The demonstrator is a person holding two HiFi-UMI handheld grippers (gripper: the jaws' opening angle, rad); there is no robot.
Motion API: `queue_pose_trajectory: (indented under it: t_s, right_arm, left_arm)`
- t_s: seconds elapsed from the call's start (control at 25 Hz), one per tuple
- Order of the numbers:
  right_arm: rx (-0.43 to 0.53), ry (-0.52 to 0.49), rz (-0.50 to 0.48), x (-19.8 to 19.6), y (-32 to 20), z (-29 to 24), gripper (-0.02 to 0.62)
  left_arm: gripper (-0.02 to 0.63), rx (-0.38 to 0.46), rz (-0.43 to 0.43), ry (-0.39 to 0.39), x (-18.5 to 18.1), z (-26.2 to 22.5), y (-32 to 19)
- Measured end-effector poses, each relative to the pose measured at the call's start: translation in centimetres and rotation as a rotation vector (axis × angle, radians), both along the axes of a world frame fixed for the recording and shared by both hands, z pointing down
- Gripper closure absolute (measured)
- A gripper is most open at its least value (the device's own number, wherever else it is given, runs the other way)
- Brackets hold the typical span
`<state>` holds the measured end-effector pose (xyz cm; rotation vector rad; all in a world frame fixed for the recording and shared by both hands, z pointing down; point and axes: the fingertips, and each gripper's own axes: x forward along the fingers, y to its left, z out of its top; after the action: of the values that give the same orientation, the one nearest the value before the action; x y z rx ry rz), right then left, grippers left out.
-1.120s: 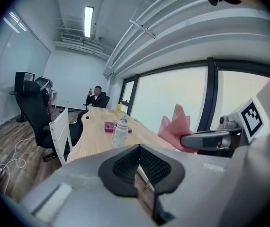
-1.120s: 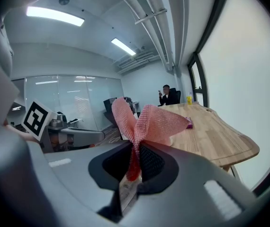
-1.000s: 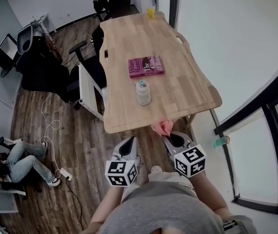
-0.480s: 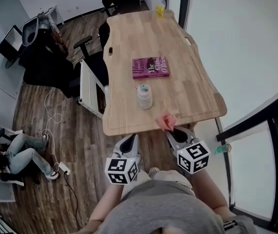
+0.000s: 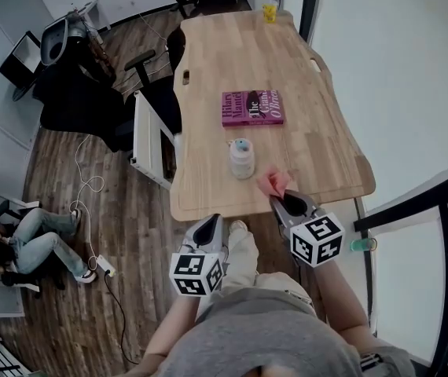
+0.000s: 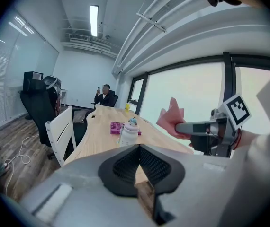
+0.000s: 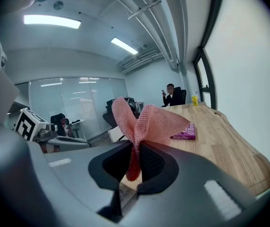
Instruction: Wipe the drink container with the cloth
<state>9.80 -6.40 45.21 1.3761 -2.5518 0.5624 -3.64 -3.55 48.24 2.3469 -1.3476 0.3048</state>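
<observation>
The table (image 5: 318, 132) holds a book (image 5: 252, 107) mid-table and the bottle (image 5: 242, 158) upright by the table's near edge. My right gripper (image 5: 283, 203), clamped on the cloth (image 5: 273, 183), hovers over that edge. My left gripper (image 5: 207, 232), jaws together and empty, hangs off-table. Wiping hasn't begun; next, probably, the cloth goes against the bottle.

Wooden table (image 5: 318, 144): drink container (image 5: 242, 158), magenta book (image 5: 252, 107), yellow cup (image 5: 269, 12).
</observation>
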Motion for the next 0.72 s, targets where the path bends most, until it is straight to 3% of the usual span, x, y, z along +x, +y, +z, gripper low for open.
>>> queue_pose_trajectory:
  t_s: [0.32, 0.72]
  right_arm:
    - [0.024, 0.027, 0.005, 0.2, -6.0, -0.7, 0.569]
    - [-0.006, 0.08, -0.062, -0.1, -13.2, -0.7, 0.569]
  left_arm:
    - [0.603, -0.008, -0.015, 0.011, -0.5, 1.0, -4.6]
    - [0.603, -0.022, -0.014, 0.025, 0.3, 1.5, -10.8]
